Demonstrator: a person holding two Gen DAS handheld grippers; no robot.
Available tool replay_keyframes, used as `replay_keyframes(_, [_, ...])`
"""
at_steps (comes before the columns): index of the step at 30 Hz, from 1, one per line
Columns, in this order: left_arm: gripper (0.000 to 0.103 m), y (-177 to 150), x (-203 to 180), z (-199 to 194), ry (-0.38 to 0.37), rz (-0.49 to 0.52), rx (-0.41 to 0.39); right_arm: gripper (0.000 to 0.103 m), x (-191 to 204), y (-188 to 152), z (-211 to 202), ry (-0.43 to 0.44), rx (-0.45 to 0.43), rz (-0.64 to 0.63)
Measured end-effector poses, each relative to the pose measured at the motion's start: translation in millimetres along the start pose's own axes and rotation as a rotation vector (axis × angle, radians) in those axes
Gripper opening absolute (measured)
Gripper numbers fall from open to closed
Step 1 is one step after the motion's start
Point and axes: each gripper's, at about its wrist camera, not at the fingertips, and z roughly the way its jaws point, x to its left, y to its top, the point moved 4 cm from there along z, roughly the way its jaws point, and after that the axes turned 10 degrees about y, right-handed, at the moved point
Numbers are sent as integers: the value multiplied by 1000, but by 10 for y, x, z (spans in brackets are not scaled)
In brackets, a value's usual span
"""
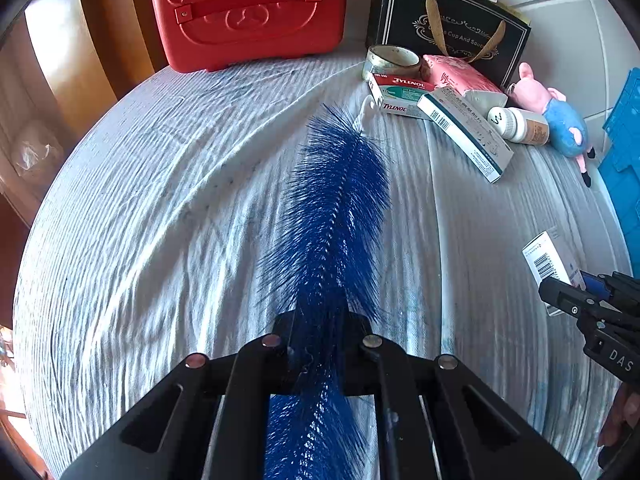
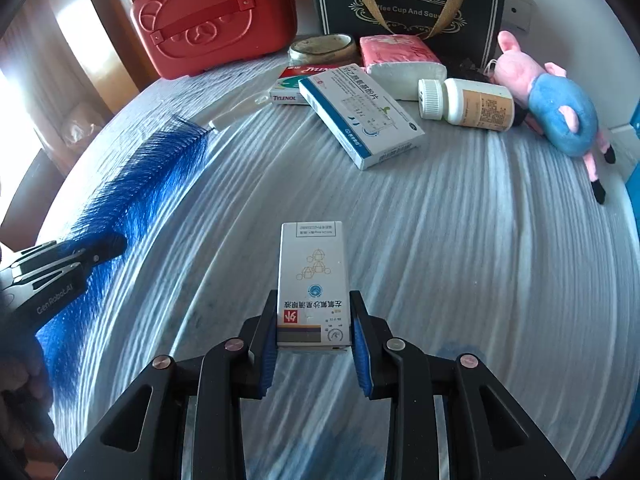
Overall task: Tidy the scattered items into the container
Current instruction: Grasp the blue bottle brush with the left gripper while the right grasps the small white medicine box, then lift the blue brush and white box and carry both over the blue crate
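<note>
White crinkled cloth [image 2: 460, 240] covers the work surface, with wood furniture beyond its far-left edge; farthest left, the left claw [image 1: 320, 344] is pressed together on the blue bottle brush [image 1: 340, 208], pinching the bristled shaft partway along, so that the bristles run forward from the tips to a white handle [image 1: 366, 114] at the far end; the brush is judged light, its bristles soft and yielding, so a hold on the twisted wire core or the stiff handle would be surer than one on the bristle mass, which may let it swivel; ahead and left of this claw stands a red bear-embossed case [image 1: 248, 12]; ahead and right lie a tape roll [image 1: 394, 62], a Tylenol box [image 1: 400, 94], a long white medicine box [image 2: 360, 116], a pink tissue pack [image 2: 400, 60], a white pill bottle [image 2: 464, 104] on its side and a pink-and-blue plush pig [image 2: 560, 108], with a black gift bag [image 2: 408, 0] upright behind them; to the right, the right claw [image 2: 314, 340] pinches a small white eye-drop carton [image 2: 314, 280] across its narrow sides at the near end; the carton is judged light, stiff but crushable, so moderate pressure on the flat sides suits it; at the far right edge a blue crate [image 1: 624, 152], probably the container, is only partly in view.
</note>
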Motion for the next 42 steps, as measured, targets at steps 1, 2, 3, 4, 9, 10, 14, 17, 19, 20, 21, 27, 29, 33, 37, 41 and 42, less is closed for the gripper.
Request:
replay_keyframes(1, [9,-6,18,-45,-2,-4,1,31,5,-14,-51,0,-2,5])
replay_keyframes(2, [9,-12,35,-93,-1,-6,0,31,11,-24,-99,-1,-2,9])
replay_keyframes(3, [9,-17,53,-144,0,-9,-2,31,17,-34,-151,-2,-3,11])
replay_keyframes(4, [9,-17,71,-196,-1,-13,-3,31,20,-43,-204,-3,-4,13])
replay_keyframes(9, [9,-7,159,-478,9,-15,-23,31,68,-42,-494,-8,-26,12])
replay_keyframes(10, [9,-9,176,-530,12,-14,-26,31,78,-36,-549,-9,-31,12])
replay_keyframes(14, [9,-25,216,-719,19,-14,-38,31,126,-19,-760,-8,-49,15])
replay_keyframes(17, [9,-36,227,-854,16,-18,-50,31,185,-23,-914,-4,-61,6])
replay_keyframes(19, [9,-37,225,-954,18,-17,-58,31,223,-36,-1012,-3,-65,2])
replay_keyframes(20, [9,-33,217,-1009,19,-16,-64,31,239,-44,-1061,-3,-69,0])
replay_keyframes(21, [9,-28,209,-1069,19,-14,-71,31,254,-53,-1109,-2,-72,0])
replay_keyframes(27, [9,21,118,-1427,16,5,-112,31,329,-109,-1440,10,-93,-7])
replay_keyframes(29, [9,36,67,-1550,15,9,-129,31,352,-130,-1560,15,-100,-12])
replay_keyframes(33, [9,62,-47,-1789,7,14,-153,31,357,-141,-1828,24,-119,-23])
replay_keyframes(37, [9,117,-187,-2057,-4,20,-190,31,346,-129,-2136,30,-145,-33])
replay_keyframes(41, [9,181,-380,-2335,-16,26,-226,31,303,-111,-2445,31,-169,-46])
replay_keyframes(42, [9,197,-437,-2405,-20,30,-236,31,286,-108,-2521,32,-176,-49])
